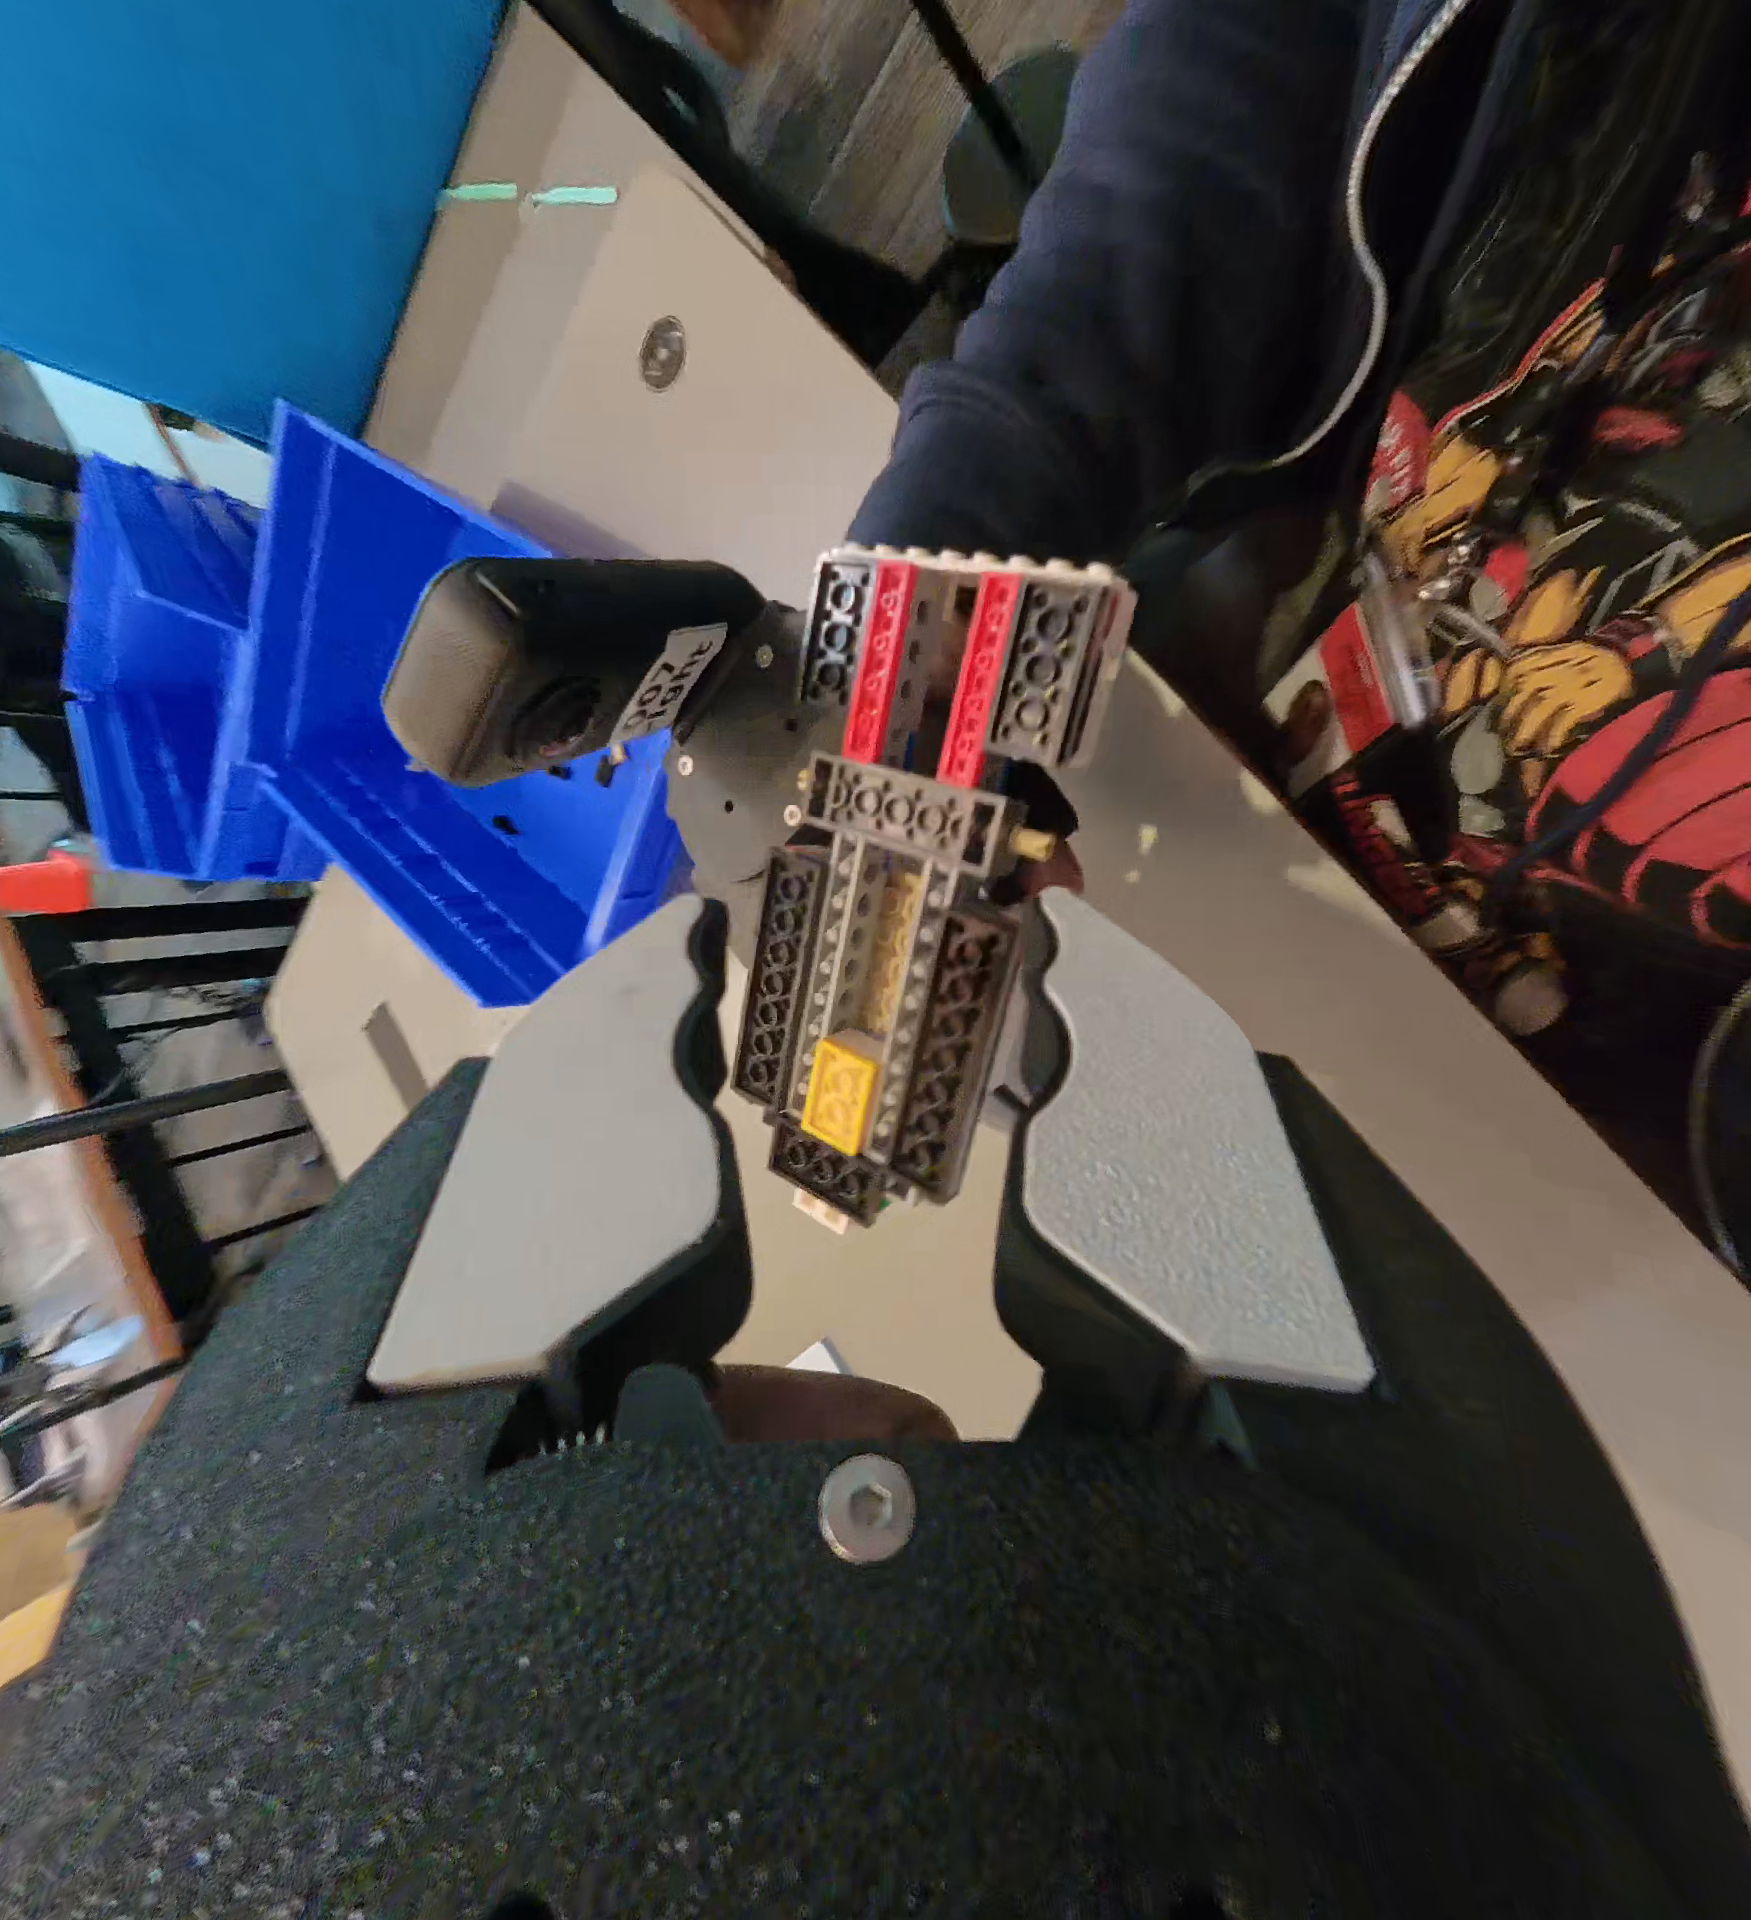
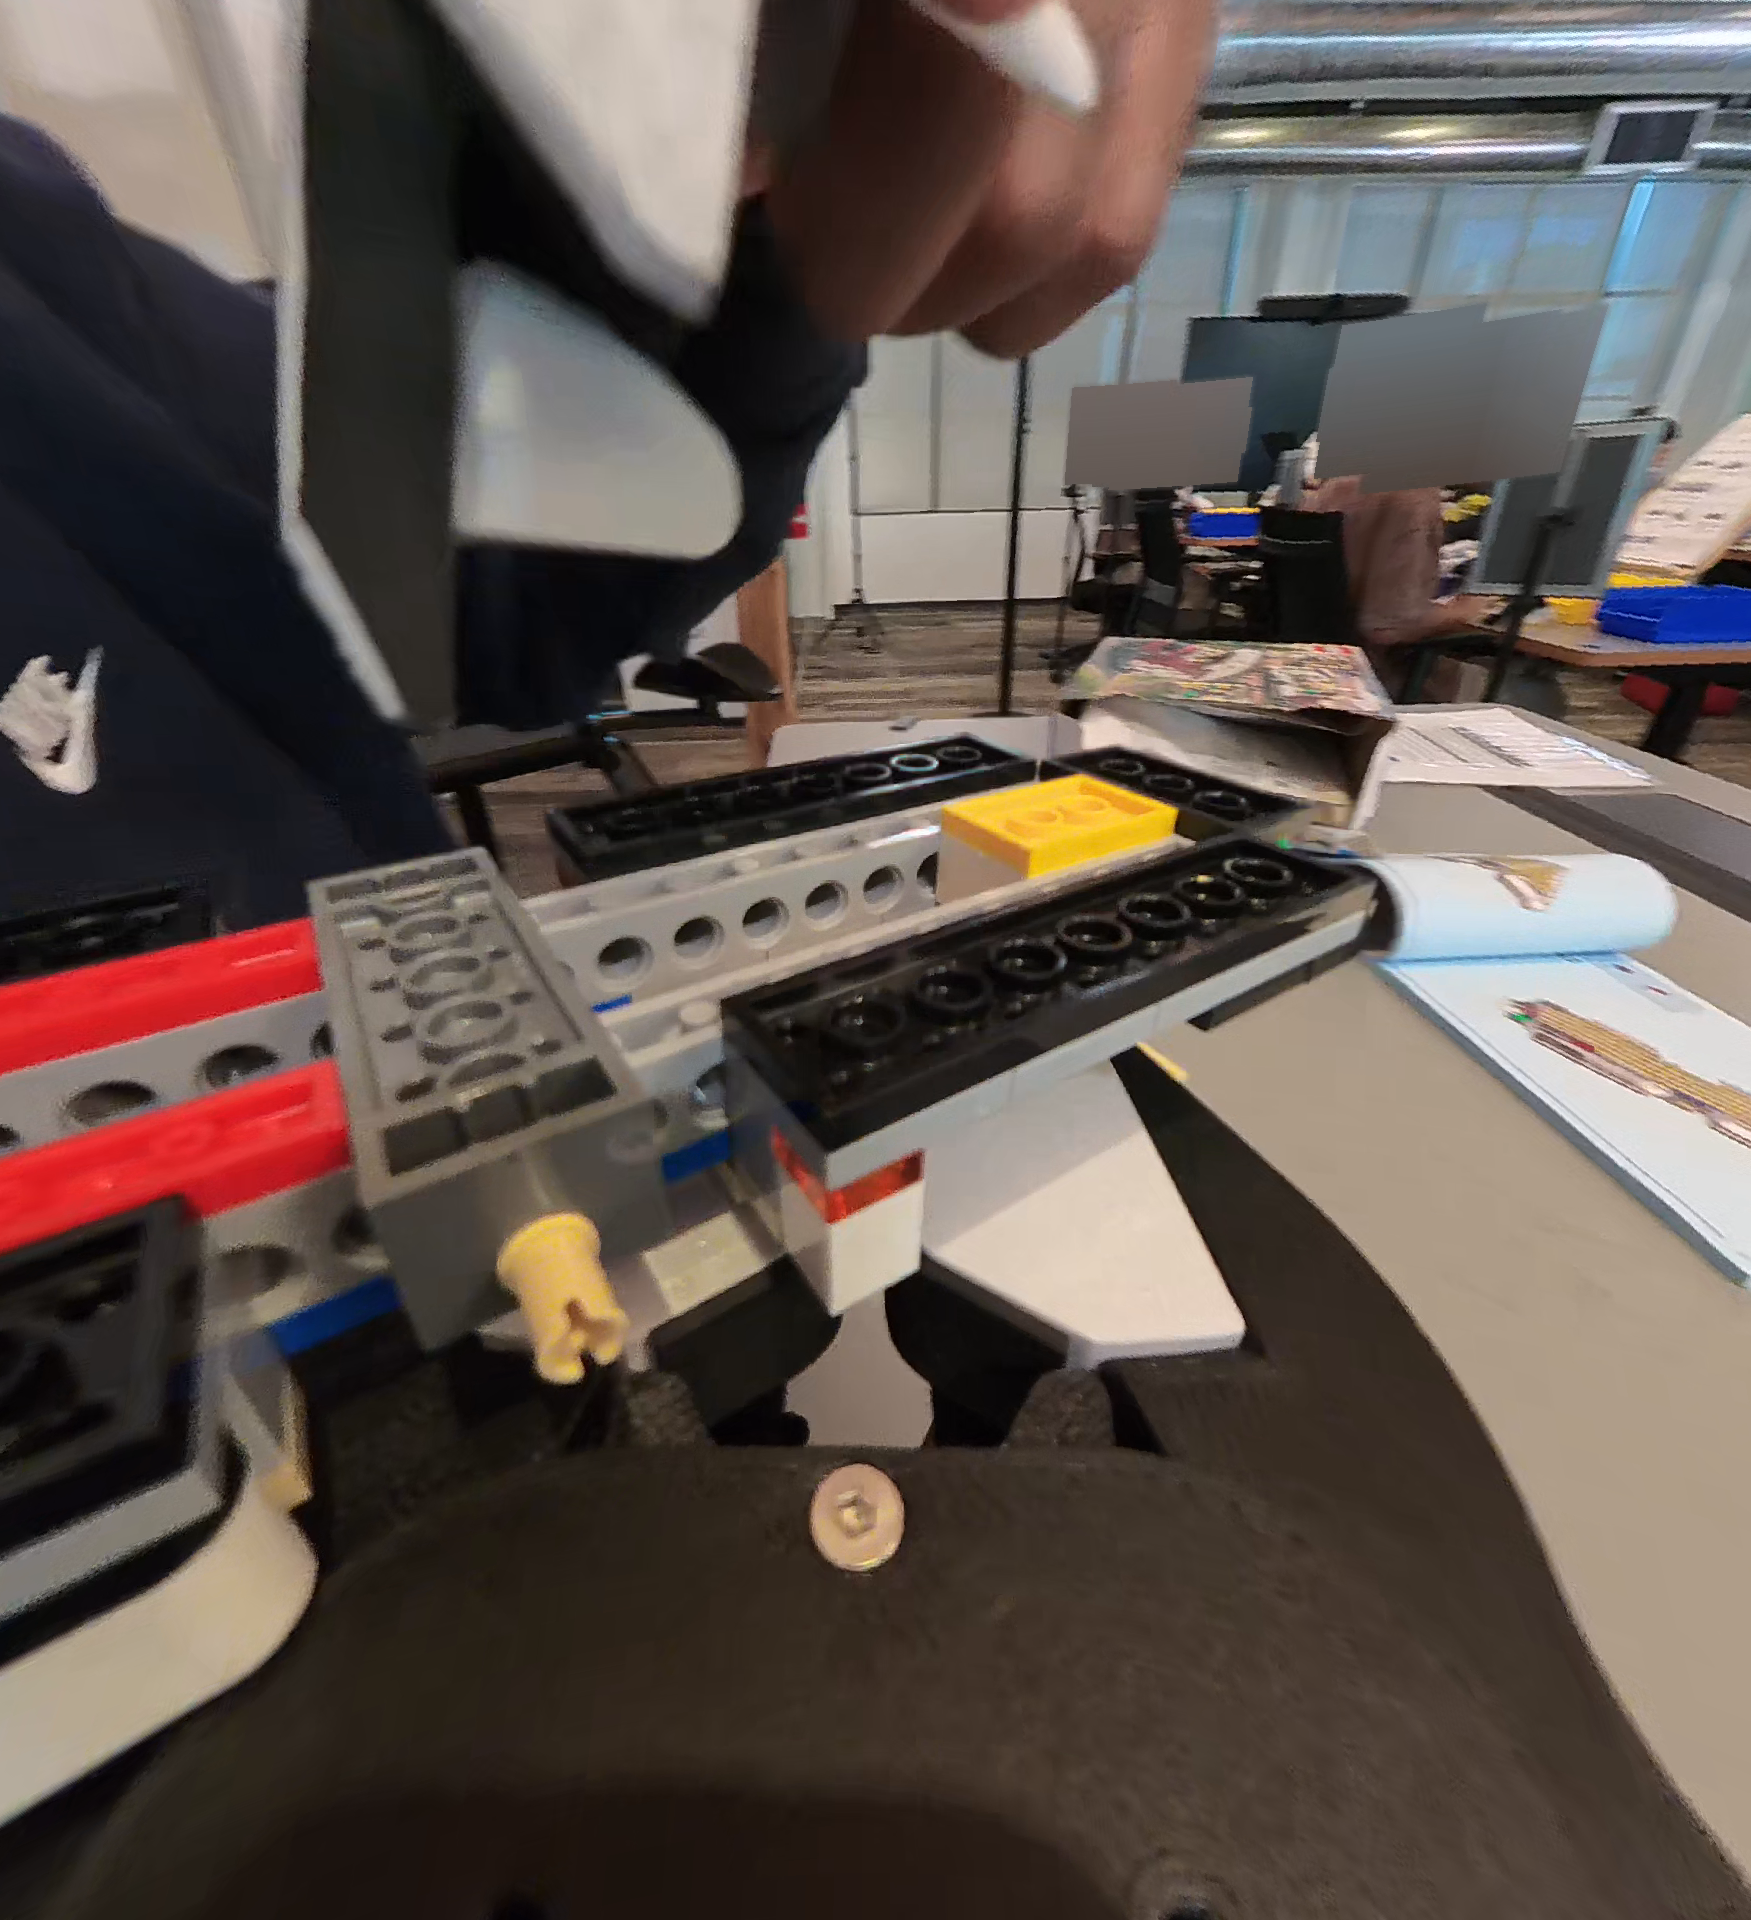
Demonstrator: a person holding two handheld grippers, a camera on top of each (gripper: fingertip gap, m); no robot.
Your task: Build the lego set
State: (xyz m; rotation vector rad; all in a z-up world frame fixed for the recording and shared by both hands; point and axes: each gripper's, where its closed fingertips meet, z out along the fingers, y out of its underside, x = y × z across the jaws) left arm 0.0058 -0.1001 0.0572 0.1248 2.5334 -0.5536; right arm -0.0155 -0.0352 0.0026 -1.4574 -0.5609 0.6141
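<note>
At the centre of the left wrist view, a long brick model [image 1: 881, 987] of black plates, grey holed beams and two red beams hangs above the grey table [image 1: 1370, 987], clear of its surface. A yellow brick [image 2: 1058, 821] sits at its far end in the right wrist view and a tan pin [image 2: 564, 1299] sticks out of its near side.

The left gripper [image 1: 876, 914] stands spread wide around the model's narrow end, with a visible gap on the left side, so it grips nothing. The right gripper [image 2: 850, 1278], at lower centre of its own view, sits under the model and seems clamped on its underside; most of its pads are hidden.

Blue bins [image 1: 383, 675] lie at the left of the left wrist view. An open instruction booklet [image 2: 1629, 1091] lies at the right of the right wrist view, with a cardboard box [image 2: 1266, 717] above it. A dark sleeve [image 1: 1110, 364] fills the upper right of the left wrist view.
</note>
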